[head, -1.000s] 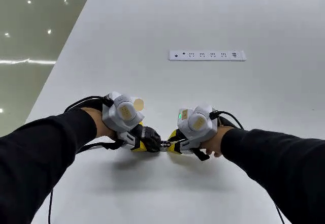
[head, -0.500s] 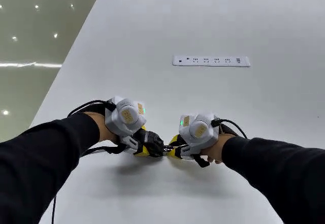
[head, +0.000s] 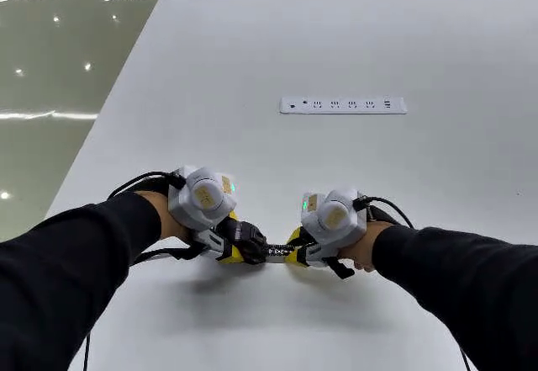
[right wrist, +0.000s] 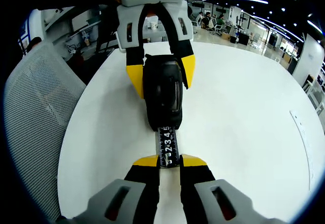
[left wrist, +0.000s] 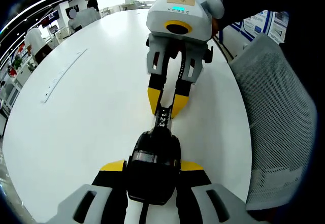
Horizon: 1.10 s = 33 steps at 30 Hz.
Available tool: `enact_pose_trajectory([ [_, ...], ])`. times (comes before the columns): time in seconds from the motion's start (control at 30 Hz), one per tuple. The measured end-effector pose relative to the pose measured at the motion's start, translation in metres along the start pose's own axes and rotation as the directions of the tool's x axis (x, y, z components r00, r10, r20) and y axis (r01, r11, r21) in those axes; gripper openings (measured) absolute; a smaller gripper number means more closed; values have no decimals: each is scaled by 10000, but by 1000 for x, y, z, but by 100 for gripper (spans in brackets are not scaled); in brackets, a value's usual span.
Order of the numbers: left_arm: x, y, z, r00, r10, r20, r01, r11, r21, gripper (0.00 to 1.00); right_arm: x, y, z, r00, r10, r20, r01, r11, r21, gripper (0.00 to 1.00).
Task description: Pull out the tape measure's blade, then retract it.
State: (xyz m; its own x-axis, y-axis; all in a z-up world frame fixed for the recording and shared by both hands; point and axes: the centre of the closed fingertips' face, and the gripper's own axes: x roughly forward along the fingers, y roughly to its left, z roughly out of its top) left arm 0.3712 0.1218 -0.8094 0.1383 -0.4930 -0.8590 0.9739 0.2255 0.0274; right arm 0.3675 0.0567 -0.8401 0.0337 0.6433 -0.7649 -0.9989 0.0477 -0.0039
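left claw [head: 238,247] clenched on tape measure [right wrist: 162,94] | right claw [right wrist: 170,160] at 3 o'clock pinching blade [left wrist: 163,118] | gap just widened: pull-out begun, retract pending

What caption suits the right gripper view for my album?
Right hand-held gripper pinching a short pulled-out blade while the left hand-held gripper clamps the tape measure's black case.

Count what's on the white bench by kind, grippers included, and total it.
black tape measure, blade slightly out: 1
white flat power strip: 1
white two-jaw grippers with yellow tips, left gripper and right gripper: 2
Total: 4
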Motion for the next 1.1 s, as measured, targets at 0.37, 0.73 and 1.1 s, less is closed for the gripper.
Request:
enact_pose_trajectory([
  [0.37, 0, 0, 0, 10000, -29, -56, 29, 10000, -38, 33, -7, -1, -9, 9999, -87, -62, 88, 9999, 109, 10],
  [0.73, 0, 0, 0, 10000, -34, -22, 34, 9999, -155, 33, -14, -3, -17, 9999, -114, -84, 117, 9995, 309, 10],
  [1.1, 0, -1, 0, 10000, -25, -38, 24, 9999, -153, 33, -21, -4, -25, 9997, -107, -209, 114, 9993, 351, 9],
])
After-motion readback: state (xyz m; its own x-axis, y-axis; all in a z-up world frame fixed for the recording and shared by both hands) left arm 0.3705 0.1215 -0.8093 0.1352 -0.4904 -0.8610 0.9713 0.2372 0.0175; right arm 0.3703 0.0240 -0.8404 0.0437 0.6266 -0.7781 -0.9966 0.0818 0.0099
